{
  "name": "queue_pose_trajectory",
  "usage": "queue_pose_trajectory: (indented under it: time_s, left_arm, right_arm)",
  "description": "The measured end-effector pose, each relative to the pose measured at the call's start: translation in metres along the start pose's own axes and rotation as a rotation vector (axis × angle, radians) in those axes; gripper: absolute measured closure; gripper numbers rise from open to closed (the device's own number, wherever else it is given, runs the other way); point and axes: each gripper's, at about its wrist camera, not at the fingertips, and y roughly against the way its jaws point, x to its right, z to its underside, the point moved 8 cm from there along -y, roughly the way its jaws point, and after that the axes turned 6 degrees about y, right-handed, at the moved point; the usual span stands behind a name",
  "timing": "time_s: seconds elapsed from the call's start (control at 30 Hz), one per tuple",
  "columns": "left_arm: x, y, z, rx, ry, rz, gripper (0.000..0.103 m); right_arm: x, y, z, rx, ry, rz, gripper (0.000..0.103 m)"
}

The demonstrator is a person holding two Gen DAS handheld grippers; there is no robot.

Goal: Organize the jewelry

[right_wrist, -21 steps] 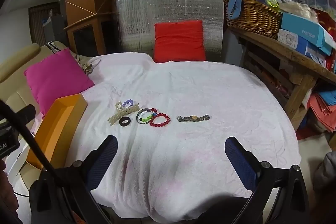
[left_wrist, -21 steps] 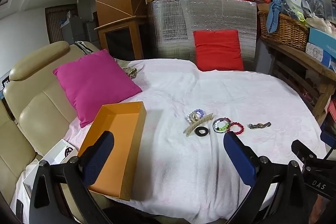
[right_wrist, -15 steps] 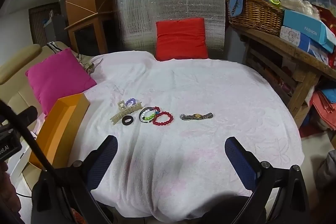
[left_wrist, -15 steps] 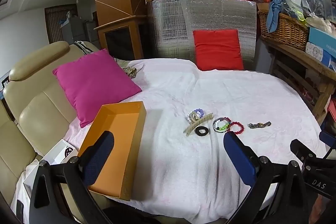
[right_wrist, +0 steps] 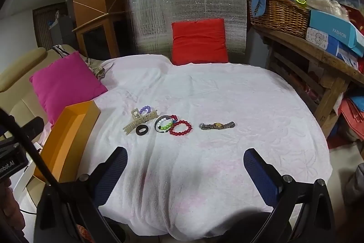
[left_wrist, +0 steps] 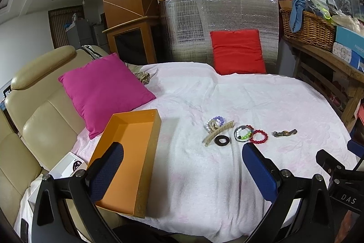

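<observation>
gleaming round red bead bracelet (right_wrist: 180,128)

Jewelry and cushions on the white-covered table, counted

Six small pieces are lying in a row: three bead bracelets, namely one purple and white bracelet (right_wrist: 145,109), one multicoloured bracelet (right_wrist: 164,124) and one red bracelet (right_wrist: 180,128) (the middle one overlapping the red), plus one beige hair claw (right_wrist: 138,121), one black ring-shaped band (right_wrist: 142,130) and one wristwatch (right_wrist: 217,125). One orange box (left_wrist: 127,156) is sitting at the left. Two cushions are showing: one pink cushion (left_wrist: 103,89) at the left, one red cushion (left_wrist: 237,51) at the far edge.
</observation>
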Motion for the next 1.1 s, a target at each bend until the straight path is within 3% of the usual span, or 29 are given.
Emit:
queue_pose_trajectory:
  time_s: [1.1]
  left_arm:
    - [-0.005,-0.019,0.002,-0.021,-0.018,-0.031,0.000]
  right_arm:
    - [-0.005,-0.016,0.002,-0.033,0.002,-0.024,0.000]
